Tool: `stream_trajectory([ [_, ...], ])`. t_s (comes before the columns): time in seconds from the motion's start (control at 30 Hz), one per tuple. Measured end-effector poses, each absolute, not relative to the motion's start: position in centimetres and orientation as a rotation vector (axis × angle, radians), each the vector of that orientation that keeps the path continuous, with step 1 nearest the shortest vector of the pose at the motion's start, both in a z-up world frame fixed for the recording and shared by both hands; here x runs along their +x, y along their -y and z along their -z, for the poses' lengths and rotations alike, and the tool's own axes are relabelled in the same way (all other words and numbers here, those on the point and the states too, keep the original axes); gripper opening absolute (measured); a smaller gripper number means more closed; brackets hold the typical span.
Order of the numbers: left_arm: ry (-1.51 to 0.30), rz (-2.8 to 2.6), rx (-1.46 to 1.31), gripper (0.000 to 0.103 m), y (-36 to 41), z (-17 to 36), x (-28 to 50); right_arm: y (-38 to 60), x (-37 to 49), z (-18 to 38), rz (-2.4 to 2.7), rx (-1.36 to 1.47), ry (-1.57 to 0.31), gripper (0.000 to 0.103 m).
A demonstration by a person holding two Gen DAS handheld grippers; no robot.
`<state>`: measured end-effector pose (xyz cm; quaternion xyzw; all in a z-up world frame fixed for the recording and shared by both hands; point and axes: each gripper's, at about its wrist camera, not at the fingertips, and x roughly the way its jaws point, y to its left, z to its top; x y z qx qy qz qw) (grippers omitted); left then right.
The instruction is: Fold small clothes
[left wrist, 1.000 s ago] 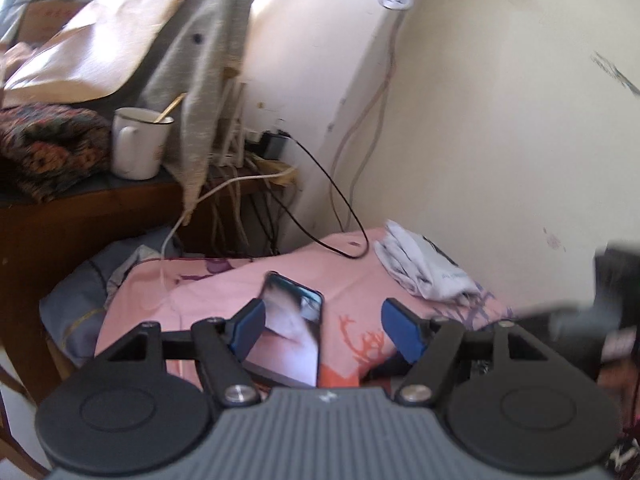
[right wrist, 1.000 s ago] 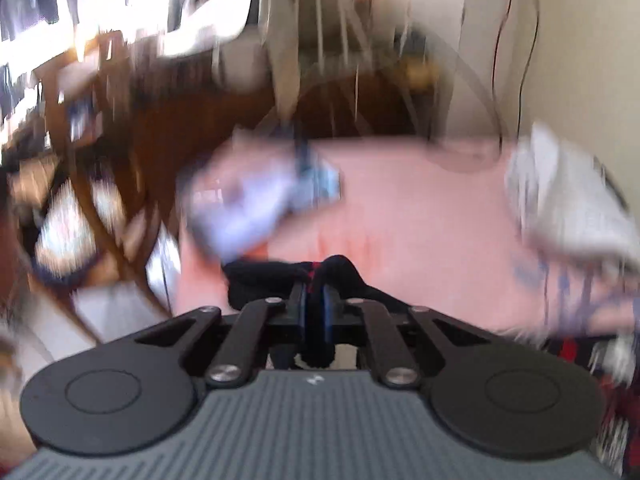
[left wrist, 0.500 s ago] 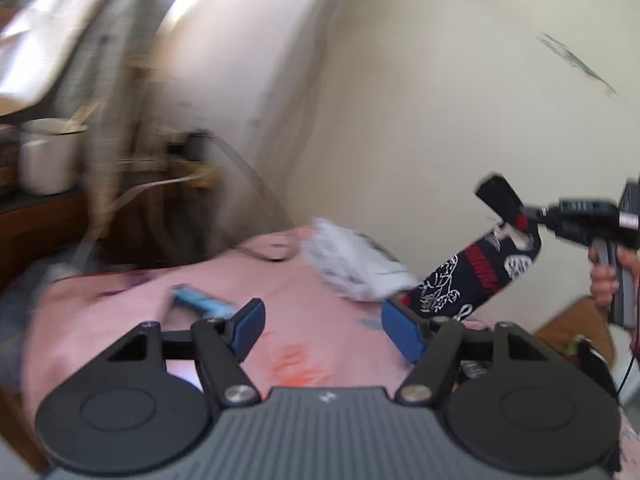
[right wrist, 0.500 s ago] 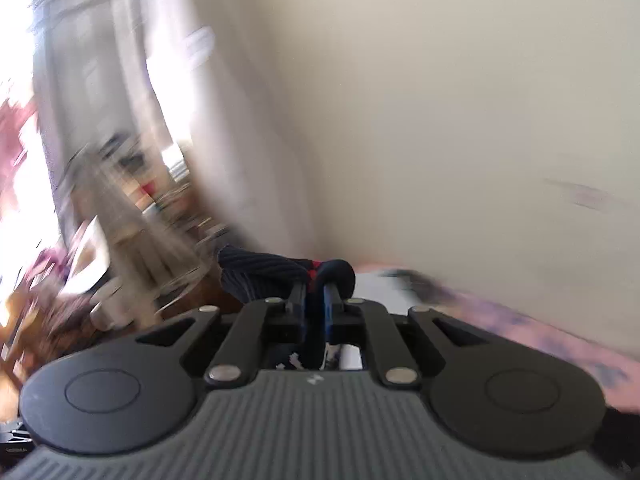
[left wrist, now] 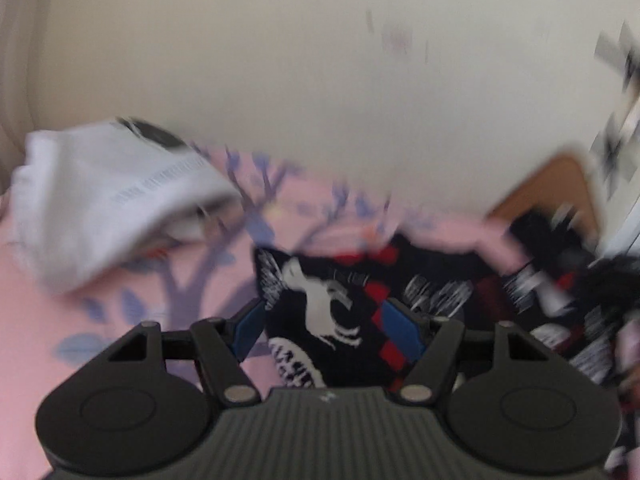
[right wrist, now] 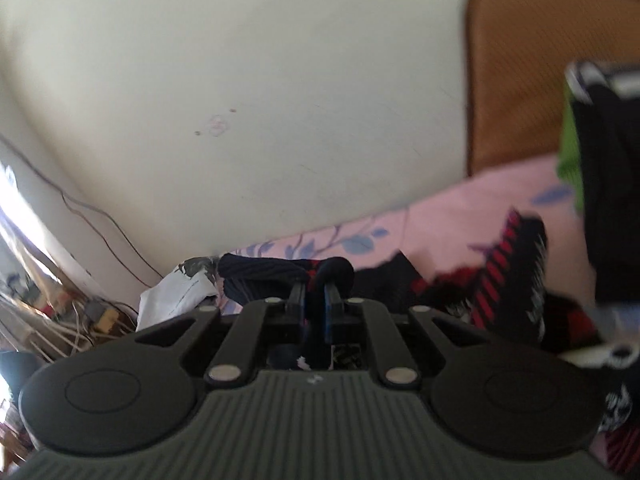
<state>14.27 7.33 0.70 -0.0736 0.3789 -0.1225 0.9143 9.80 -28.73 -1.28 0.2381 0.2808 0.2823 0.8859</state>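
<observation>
A black sock (left wrist: 320, 312) with white and red prints lies on the pink floral bedsheet (left wrist: 120, 300). My left gripper (left wrist: 324, 332) is open and hovers just above it, its blue pads either side of the sock's end. My right gripper (right wrist: 316, 304) is shut on the dark ribbed cuff of a black sock (right wrist: 264, 276). More black, red and white fabric (right wrist: 508, 280) lies on the sheet to its right.
A crumpled white garment (left wrist: 112, 196) lies on the sheet to the left, also in the right wrist view (right wrist: 176, 292). A cream wall (left wrist: 320, 60) stands close behind the bed. A brown headboard (right wrist: 532, 80) is at the right. Cables (right wrist: 80, 312) hang at the left.
Both grippers swung right, from the desk side toward the wall. The left one dropped down over the patterned sock. The right one lowered, still holding its sock.
</observation>
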Motion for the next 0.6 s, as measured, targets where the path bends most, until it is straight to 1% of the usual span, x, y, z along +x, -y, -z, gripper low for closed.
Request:
stream_trajectory([
  [0.03,-0.822,0.215,-0.11,0.043,-6.5,0.5,15.2,29.6,9.8,1.7,-0.589,0.517,-0.588,0.012],
  [0.07,-0.822,0.188,-0.083,0.034,-6.0,1.2,15.5,28.6,9.8,1.8,-0.592,0.536,-0.588,0.012],
  [0.1,-0.791,0.195,-0.077,0.02,-6.0,1.0,15.3,27.6,9.6,1.9,-0.602,0.557,-0.578,0.012],
  [0.13,-0.77,0.221,-0.104,0.013,-6.0,0.5,15.3,28.3,9.4,1.8,-0.631,0.591,-0.559,0.012],
  [0.2,-0.678,0.22,-0.159,0.013,-6.5,-0.7,14.7,29.3,8.8,1.6,-0.679,0.654,-0.505,0.012],
  [0.27,-0.603,0.189,-0.175,0.013,-6.7,-1.0,14.2,29.8,8.1,1.4,-0.628,0.611,-0.507,0.016],
  [0.3,-0.609,0.168,-0.172,0.013,-6.5,-0.4,14.4,29.8,7.9,1.3,-0.545,0.522,-0.53,0.022],
  [0.33,-0.635,0.154,-0.165,0.013,-6.4,0.5,14.7,29.3,7.7,1.3,-0.454,0.423,-0.545,0.036],
  [0.37,-0.66,0.149,-0.159,0.015,-6.3,1.5,15.2,29.5,7.4,1.1,-0.372,0.341,-0.548,0.038],
  [0.4,-0.686,0.151,-0.156,0.016,-6.4,2.2,15.5,30.1,6.9,0.8,-0.327,0.309,-0.541,0.039],
  [0.5,-0.645,0.182,-0.21,0.026,-8.2,1.7,15.0,32.0,4.8,-1.1,-0.321,0.355,-0.484,0.04],
  [0.53,-0.662,0.17,-0.227,0.031,-8.6,1.9,15.2,32.3,4.2,-1.8,-0.326,0.35,-0.464,0.041],
  [0.57,-0.683,0.18,-0.257,0.031,-8.9,2.0,15.5,32.3,3.6,-2.6,-0.328,0.333,-0.445,0.045],
  [0.6,-0.686,0.192,-0.275,0.031,-9.0,1.9,15.7,31.9,3.2,-3.2,-0.336,0.314,-0.437,0.053],
])
